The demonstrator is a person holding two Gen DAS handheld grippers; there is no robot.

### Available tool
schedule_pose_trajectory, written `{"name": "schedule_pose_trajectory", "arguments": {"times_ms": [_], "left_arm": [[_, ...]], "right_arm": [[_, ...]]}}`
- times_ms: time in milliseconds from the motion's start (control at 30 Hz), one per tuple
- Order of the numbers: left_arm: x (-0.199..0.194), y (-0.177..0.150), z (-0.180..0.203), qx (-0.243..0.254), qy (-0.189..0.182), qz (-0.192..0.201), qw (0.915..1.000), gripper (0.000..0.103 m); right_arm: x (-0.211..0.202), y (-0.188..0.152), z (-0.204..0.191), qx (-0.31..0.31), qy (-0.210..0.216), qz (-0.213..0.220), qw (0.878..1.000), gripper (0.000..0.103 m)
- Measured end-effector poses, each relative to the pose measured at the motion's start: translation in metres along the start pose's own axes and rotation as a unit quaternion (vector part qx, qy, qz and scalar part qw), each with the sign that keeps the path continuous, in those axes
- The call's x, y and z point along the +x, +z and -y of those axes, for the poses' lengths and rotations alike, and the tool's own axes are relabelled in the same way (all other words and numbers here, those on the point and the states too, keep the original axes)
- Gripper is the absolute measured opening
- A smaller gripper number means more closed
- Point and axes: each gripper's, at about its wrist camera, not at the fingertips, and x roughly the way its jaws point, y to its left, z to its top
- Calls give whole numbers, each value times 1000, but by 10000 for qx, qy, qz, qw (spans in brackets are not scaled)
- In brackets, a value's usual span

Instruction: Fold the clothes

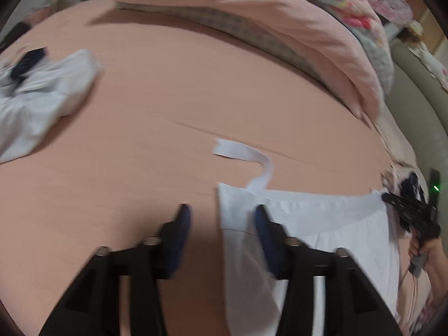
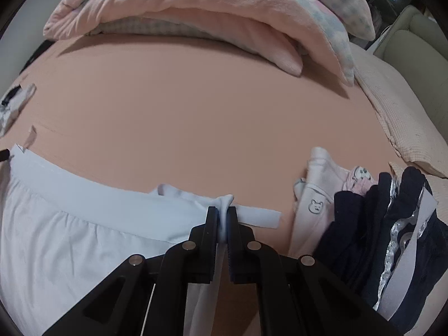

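Cotton, thin and limp by the look of it: the white garment [image 2: 56, 224] will sag and slide unless taken by its firmer waistband [image 2: 92, 196]. It lies at the bed's [image 2: 196, 106] near edge. The right gripper [image 2: 223, 218] has its jaws clenched on the band's bunched end; the left gripper [image 1: 221, 221] stands released, straddling the garment's other corner.

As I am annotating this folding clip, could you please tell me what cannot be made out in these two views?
- White garment: its lower part is cut off by the bottom edge in both views, so its type stays unclear.
- Left gripper: motion blur in the left wrist view hides whether its open fingers touch the cloth.
- Crumpled white clothes: blurred in the left wrist view, cut off by the left edge.
- Dark clothes: partly cut off in the right wrist view.
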Motion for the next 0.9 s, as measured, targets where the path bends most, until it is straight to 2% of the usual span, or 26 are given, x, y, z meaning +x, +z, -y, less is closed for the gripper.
{"name": "schedule_pose_trajectory", "arguments": {"times_ms": [67,133,233,333,400,467,500,533,600,633,667,700,733,833,900], "left_arm": [[9,-2,16,456,341,-61,9984,48],[10,-4,34,912,526,9,9944,7],[3,0,44,1042,738,195,9916,7],[2,4,36,806,991,215,9916,7],[13,3,33,866,1171,-4,9893,11],[12,2,36,921,1335,11,9868,15],[10,3,37,874,1422,-42,9860,23],[4,4,38,798,1358,-45,9875,32],[-14,5,38,651,1052,86,9923,41],[-26,6,40,602,911,231,9937,54],[-36,4,45,648,879,318,9935,62],[-46,0,51,754,914,371,9923,65],[-56,-4,57,859,948,423,9909,65],[-90,-30,78,1188,872,419,9882,65],[-109,-56,93,1381,548,355,9883,65]], "right_arm": [[4,-2,7,22,-61,-51,10000,3],[5,-4,9,52,-128,-32,9999,3],[3,-4,6,9,-168,11,9999,3],[0,-3,3,13,-63,121,9999,3],[2,-2,3,22,-17,147,9999,3],[5,0,2,25,16,152,9999,3],[5,1,2,37,73,169,9998,4],[2,4,4,77,171,197,9996,4],[-7,8,12,310,496,200,9981,6],[-15,8,17,451,672,240,9964,8],[-25,7,20,545,777,345,9949,11],[-36,5,23,602,833,473,9936,22],[-48,2,26,647,854,589,9925,30],[-88,-16,28,639,800,698,9923,31],[-115,-32,25,536,727,703,9934,31]]}}
